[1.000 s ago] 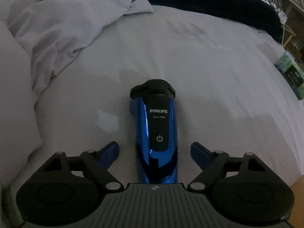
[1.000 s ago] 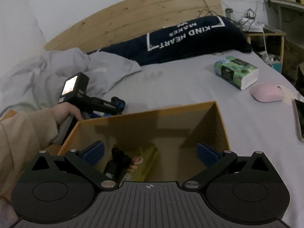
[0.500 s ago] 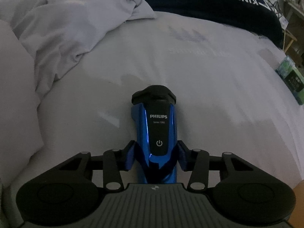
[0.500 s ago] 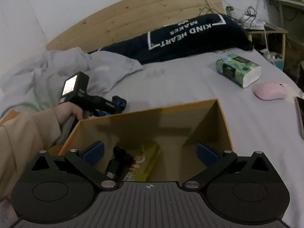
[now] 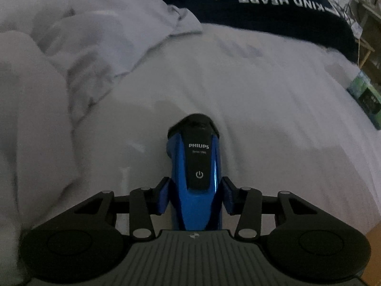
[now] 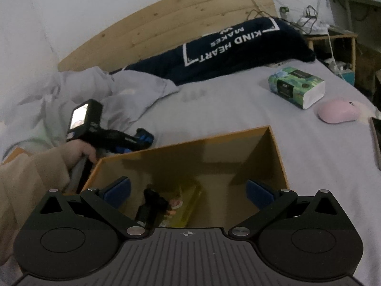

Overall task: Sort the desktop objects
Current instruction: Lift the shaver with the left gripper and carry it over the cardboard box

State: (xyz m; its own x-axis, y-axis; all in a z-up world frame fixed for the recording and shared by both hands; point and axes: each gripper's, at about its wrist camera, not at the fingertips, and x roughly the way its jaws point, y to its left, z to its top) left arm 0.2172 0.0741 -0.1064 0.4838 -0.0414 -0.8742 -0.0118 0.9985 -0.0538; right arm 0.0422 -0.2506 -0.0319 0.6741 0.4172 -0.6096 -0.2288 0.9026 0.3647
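My left gripper [image 5: 194,196] is shut on a blue and black Philips shaver [image 5: 196,166], gripping its lower body, and holds it just above the white bedsheet. In the right wrist view the left gripper [image 6: 140,140] shows beyond the left corner of an open brown cardboard box [image 6: 273,147]. My right gripper [image 6: 188,190] is open and empty, hovering over the box. Inside the box lie a black object [image 6: 151,205] and a yellow packet [image 6: 188,200].
A green tissue pack [image 6: 296,87] and a pink mouse [image 6: 338,112] lie on the bed at the right. A dark phone edge [image 6: 376,140] shows far right. A navy pillow [image 6: 226,47] and rumpled grey blanket [image 6: 95,90] lie at the back, under a wooden headboard [image 6: 178,16].
My left gripper closed from wide open onto the shaver and has lifted it slightly off the sheet. My right gripper stayed open over the box, drifting a little.
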